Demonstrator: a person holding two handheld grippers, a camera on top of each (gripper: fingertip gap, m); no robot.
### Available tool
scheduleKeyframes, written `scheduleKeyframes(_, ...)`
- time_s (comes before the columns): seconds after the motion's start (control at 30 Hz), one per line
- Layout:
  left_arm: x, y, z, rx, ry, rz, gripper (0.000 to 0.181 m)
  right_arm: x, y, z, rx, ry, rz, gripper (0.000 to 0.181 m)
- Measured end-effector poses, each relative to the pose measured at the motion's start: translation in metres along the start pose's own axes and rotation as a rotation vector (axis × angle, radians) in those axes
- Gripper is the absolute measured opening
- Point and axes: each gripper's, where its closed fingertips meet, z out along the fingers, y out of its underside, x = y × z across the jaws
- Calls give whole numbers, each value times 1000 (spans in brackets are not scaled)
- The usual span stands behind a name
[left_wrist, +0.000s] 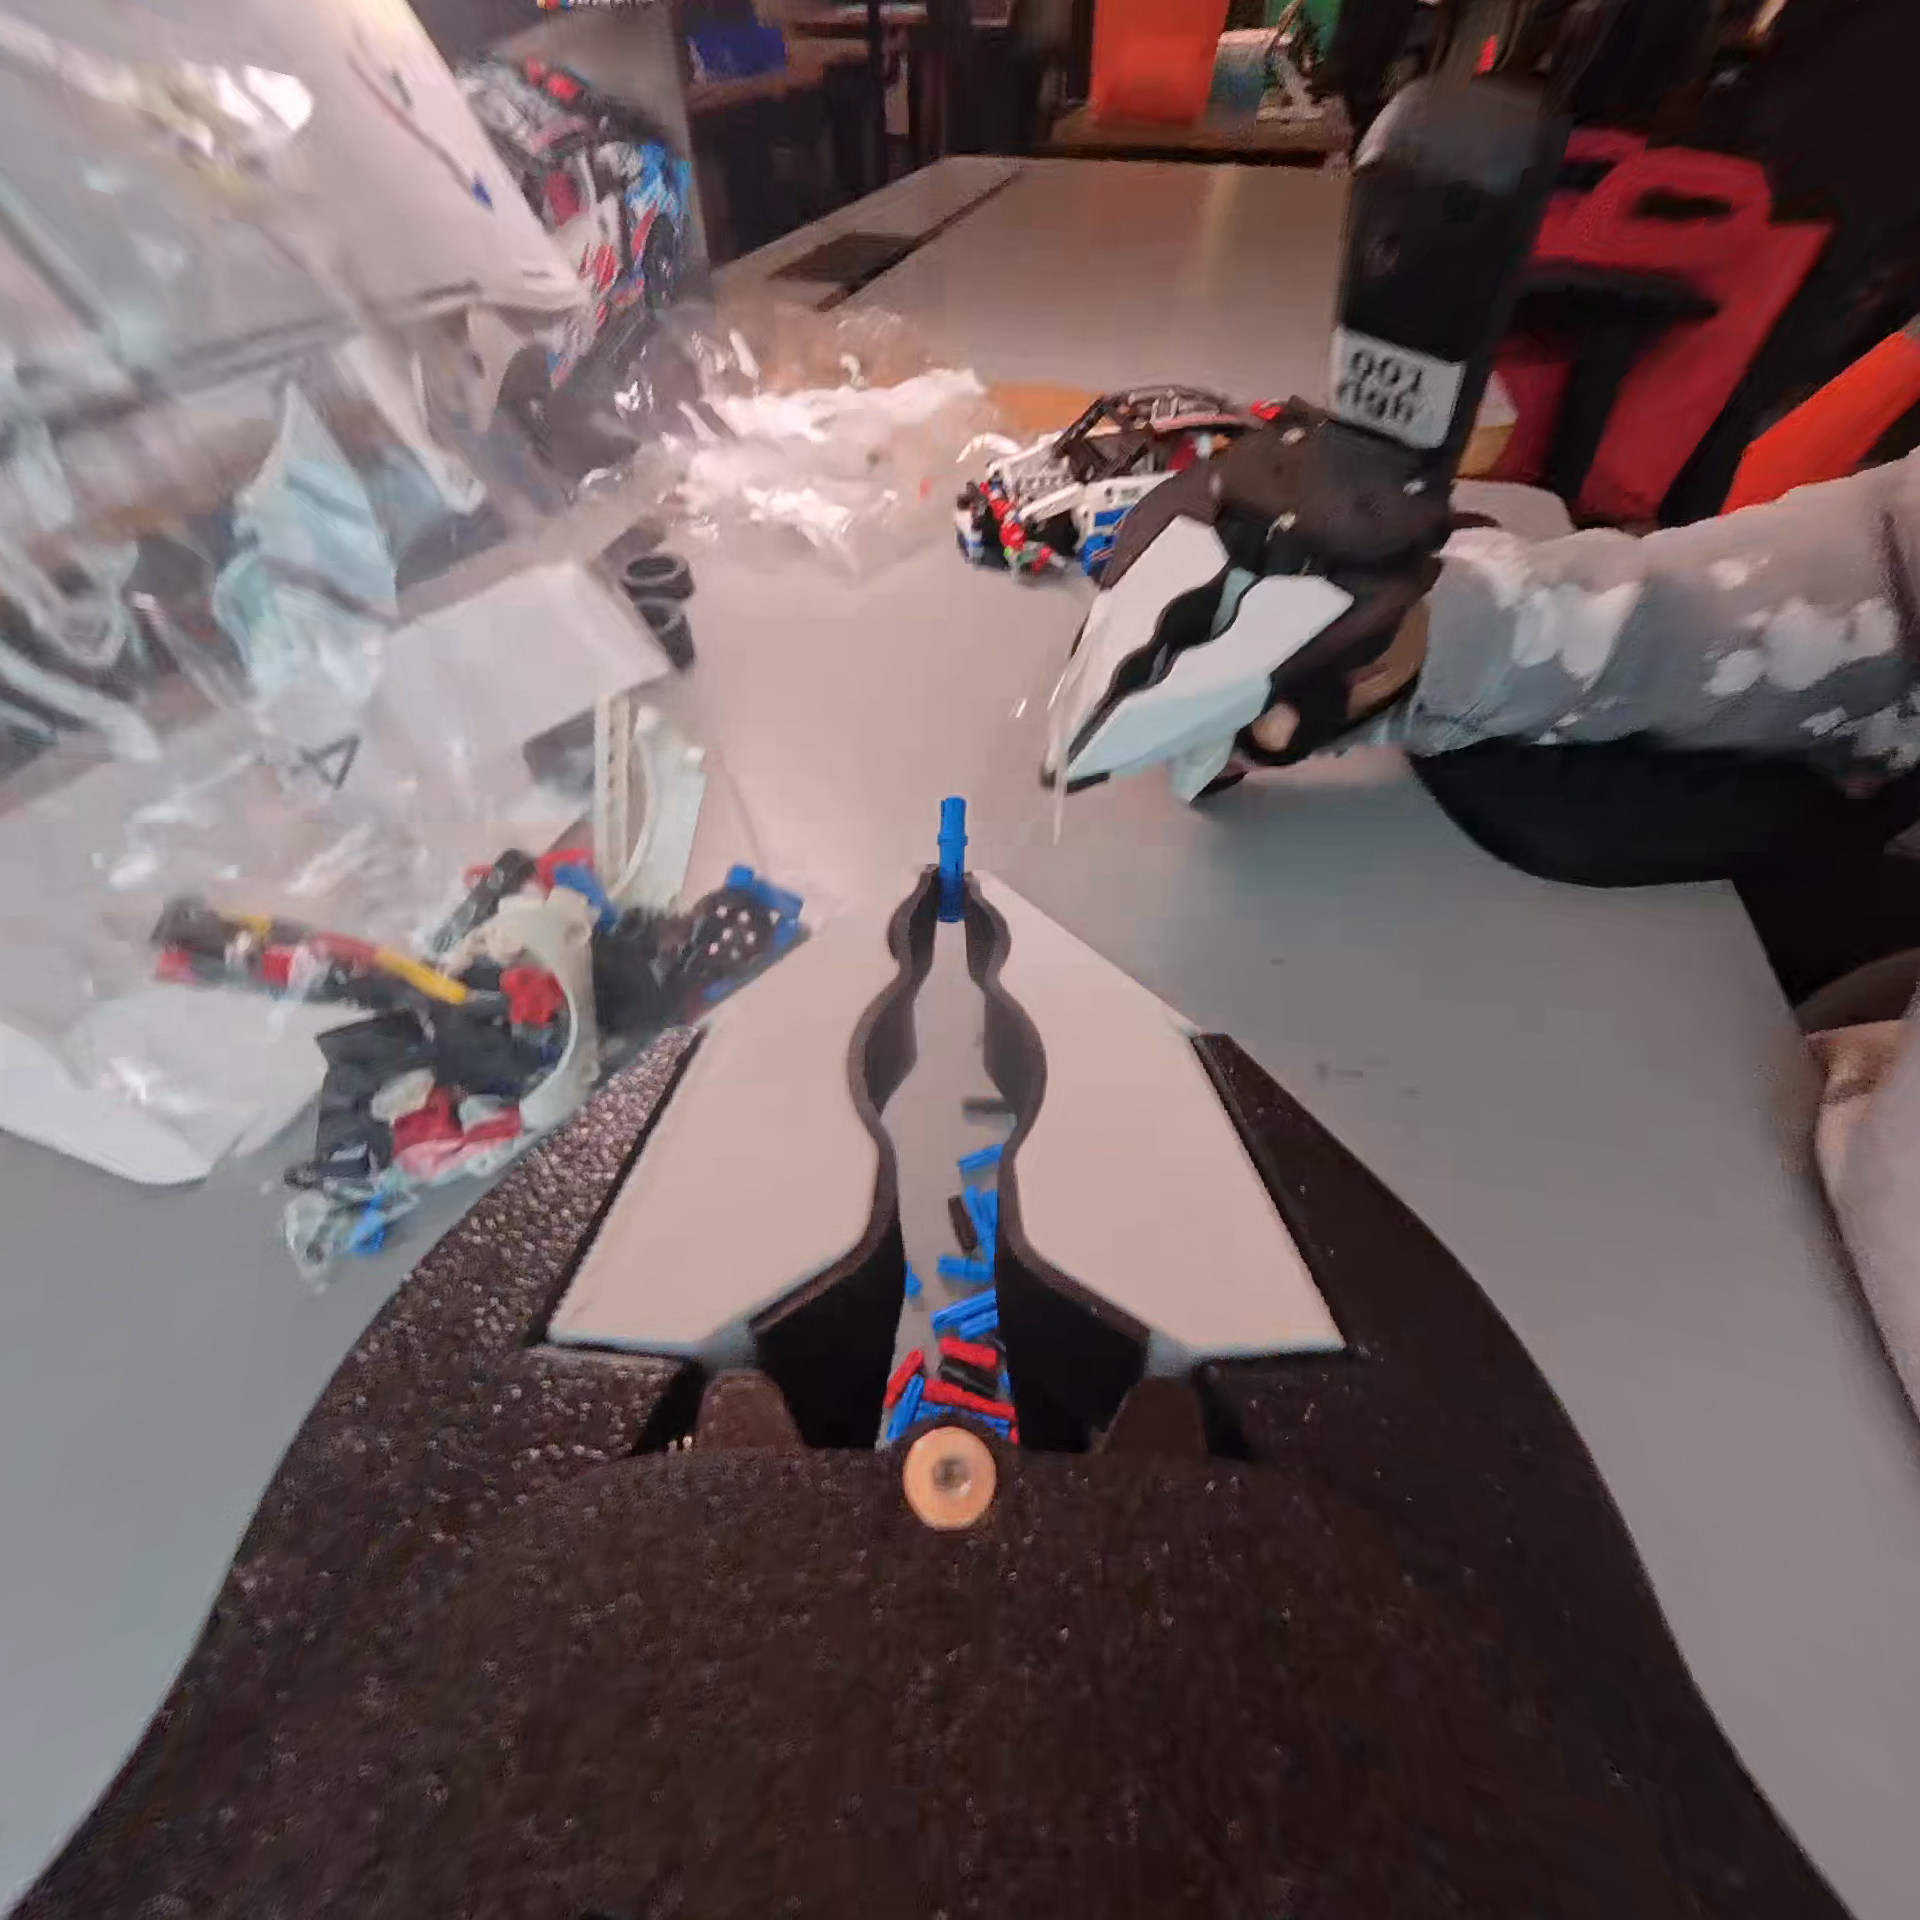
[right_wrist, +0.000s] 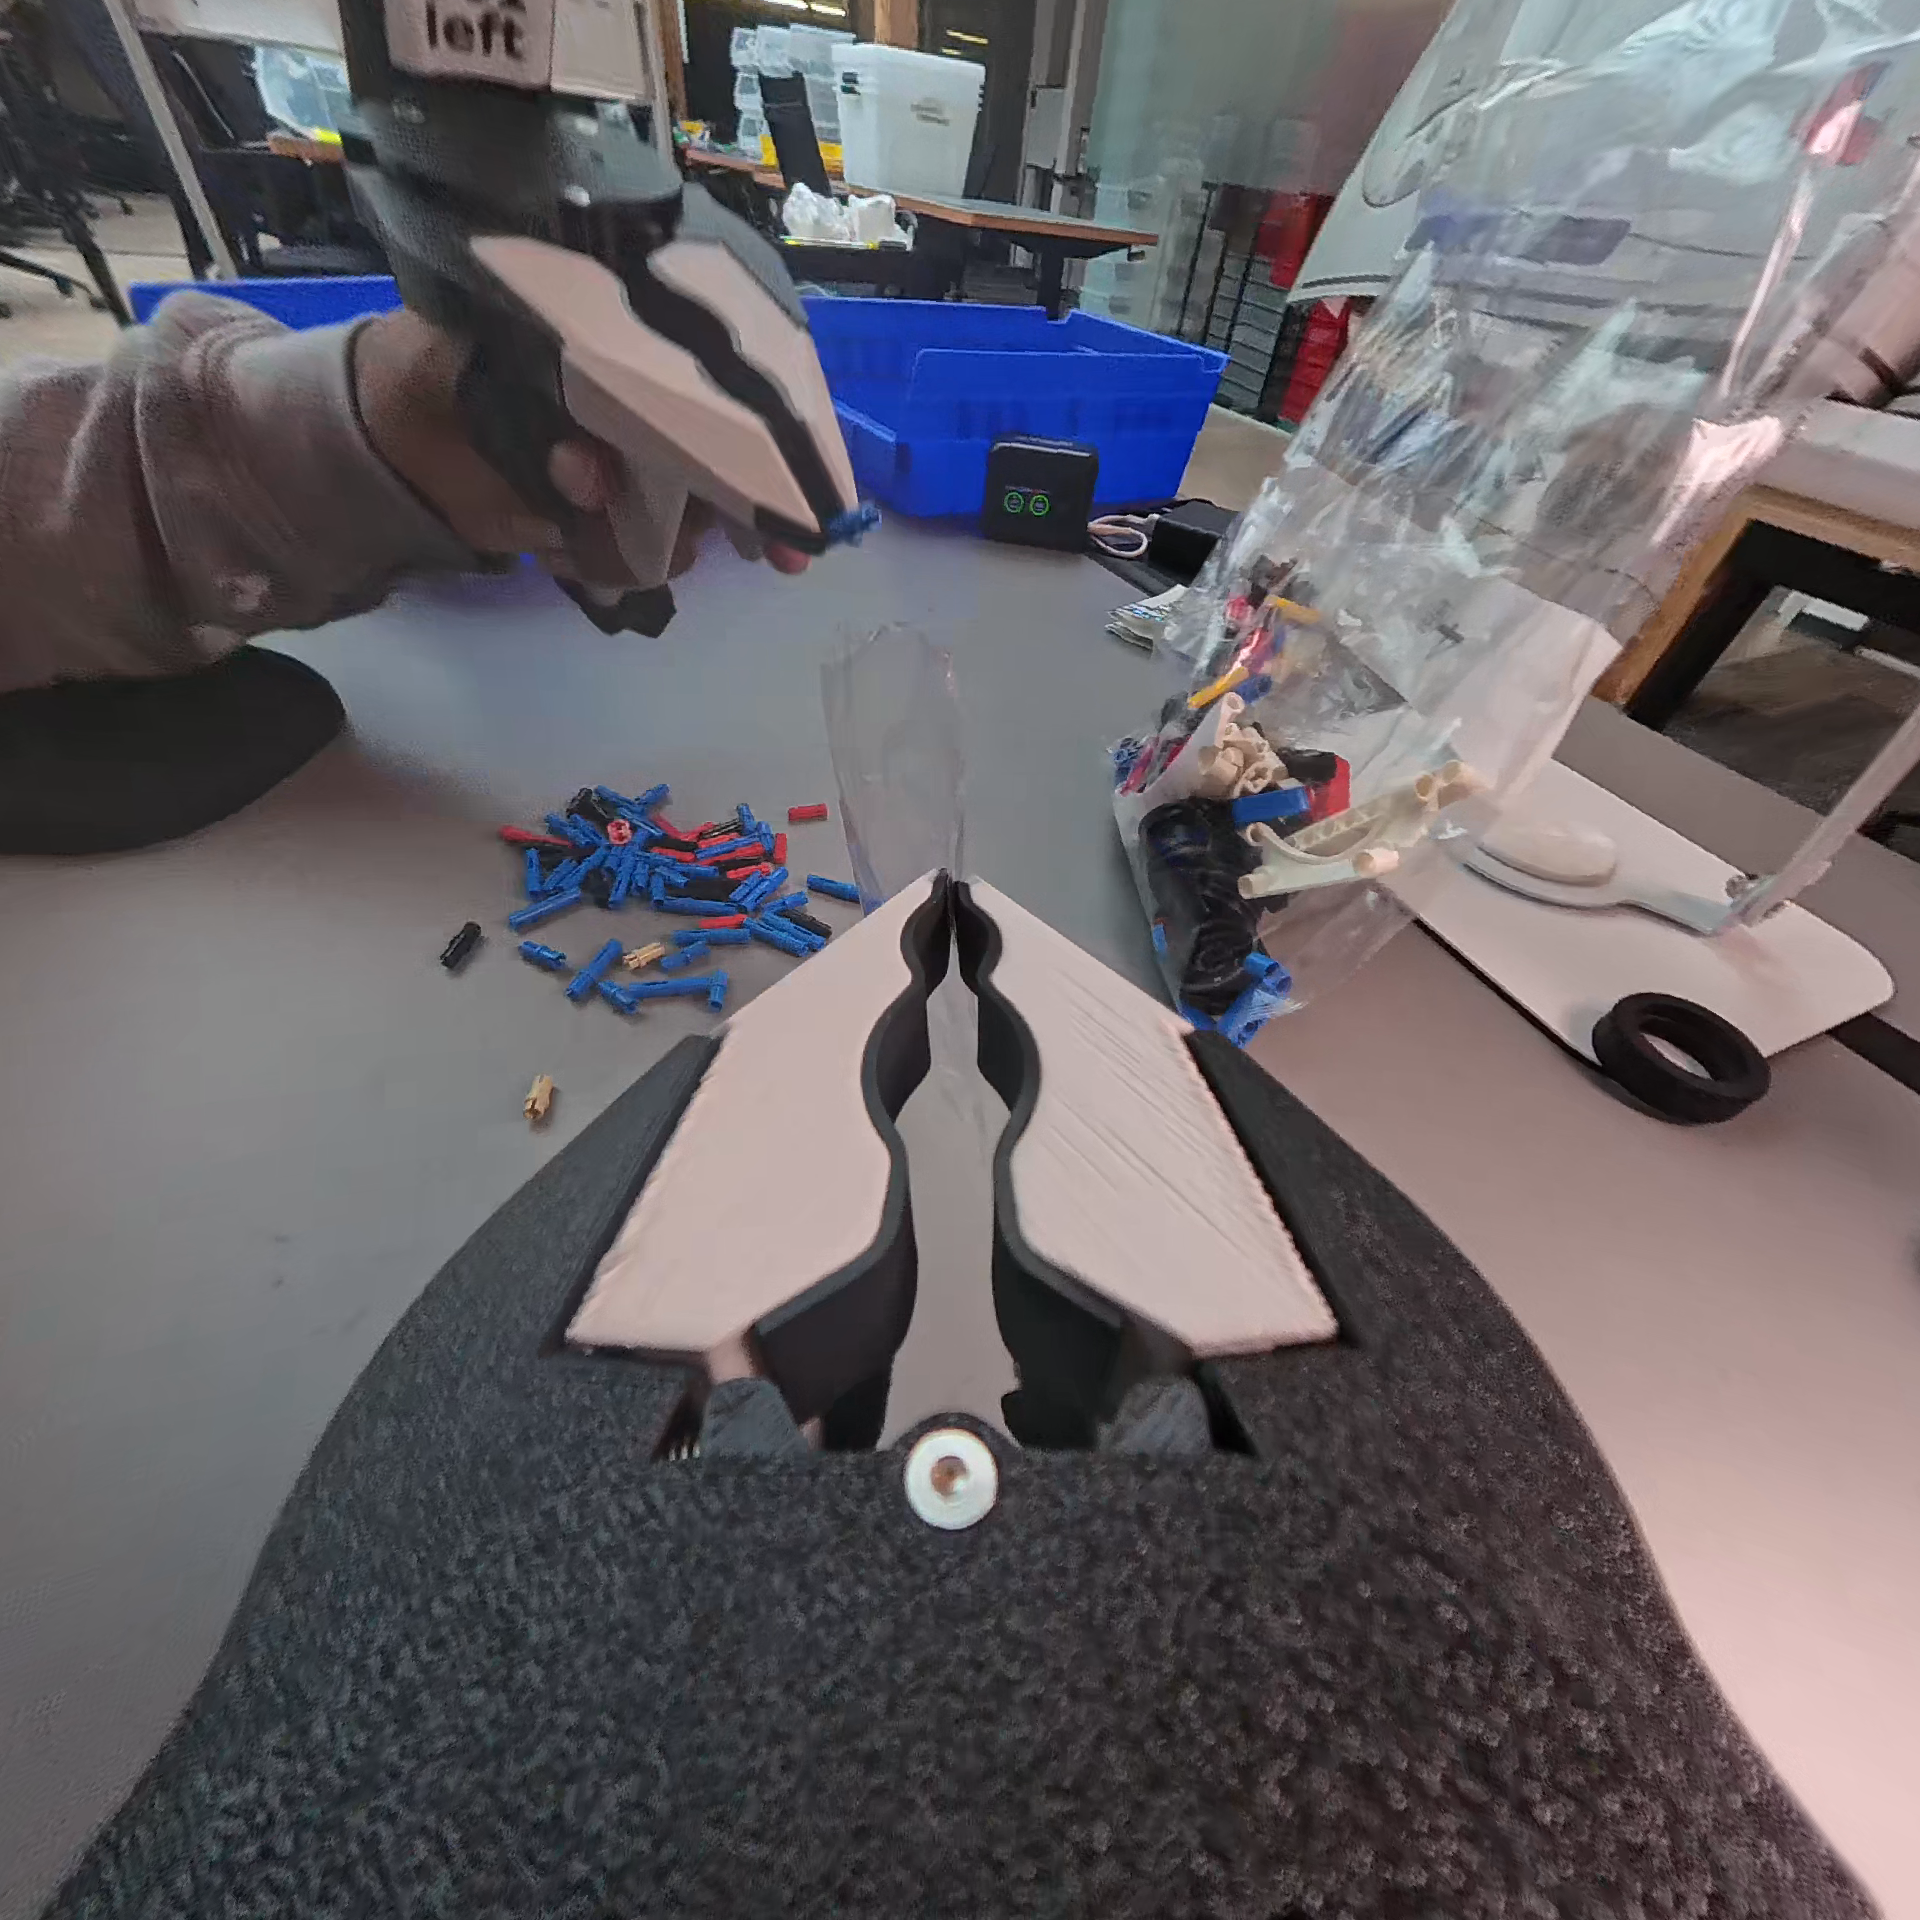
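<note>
My left gripper (left_wrist: 951, 883) is shut on a small blue pin (left_wrist: 952, 836) that sticks out past its tips, held above the grey table (left_wrist: 1351, 987). It also shows in the right wrist view (right_wrist: 821, 530) with the pin (right_wrist: 857, 523). My right gripper (right_wrist: 951, 883) is shut on a small clear plastic bag (right_wrist: 899, 748) that stands up from its tips. In the left wrist view the right gripper (left_wrist: 1060, 769) is to the right with the clear film (left_wrist: 1058, 717) at its tips. A pile of blue, red and black pins (right_wrist: 675, 883) lies on the table below the left gripper.
A large clear bag of mixed bricks (right_wrist: 1278, 831) lies to the right; it shows at the left in the left wrist view (left_wrist: 416, 997). A partly built toy car (left_wrist: 1091, 478), crumpled plastic (left_wrist: 821, 457), a black tyre (right_wrist: 1678, 1055), a blue bin (right_wrist: 1018, 405) and a small black device (right_wrist: 1039, 494) stand around. The gap from one gripper's tips to the other's is roughly 9 cm.
</note>
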Motion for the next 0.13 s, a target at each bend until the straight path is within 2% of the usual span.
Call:
scheduleKeyframes(0.03, 10, -12, -1, 15, 20, 26, 3, -4, 0, 2, -2, -11, -23, 0)
scheduleKeyframes(0.13, 36, -20, 2, -22, 58, 118, 4, -15, -3, 6, 8, -38, -59, 0)
